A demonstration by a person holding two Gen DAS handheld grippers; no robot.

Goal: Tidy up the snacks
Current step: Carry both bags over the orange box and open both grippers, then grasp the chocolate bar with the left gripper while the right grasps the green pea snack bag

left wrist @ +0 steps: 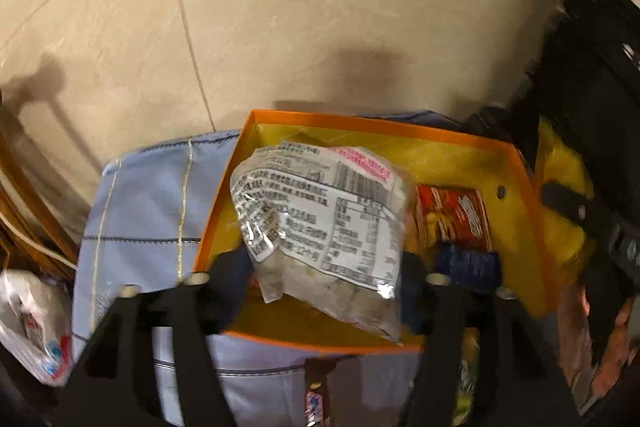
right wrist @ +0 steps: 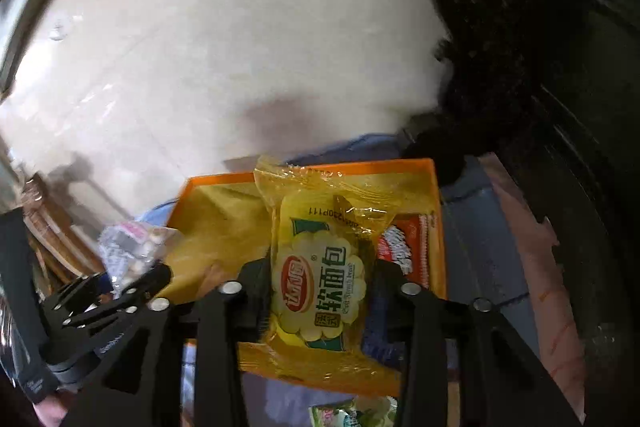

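Note:
My left gripper (left wrist: 320,267) is shut on a clear snack bag with a white printed label (left wrist: 324,215) and holds it over the orange box (left wrist: 224,187). The box has a yellow inside and holds a red snack packet (left wrist: 456,215) and a dark blue packet (left wrist: 468,263). My right gripper (right wrist: 320,291) is shut on a yellow soft-bread packet (right wrist: 320,267) above the same orange box (right wrist: 200,183). In the right wrist view the left gripper (right wrist: 132,287) and its clear bag (right wrist: 132,247) show at the left.
The box rests on a light blue checked cloth (left wrist: 140,227) above a pale tiled floor (left wrist: 280,7). A white plastic bag (left wrist: 32,327) lies at the left by wooden furniture. Dark furniture (right wrist: 560,67) stands at the right. A green packet (right wrist: 352,415) lies below.

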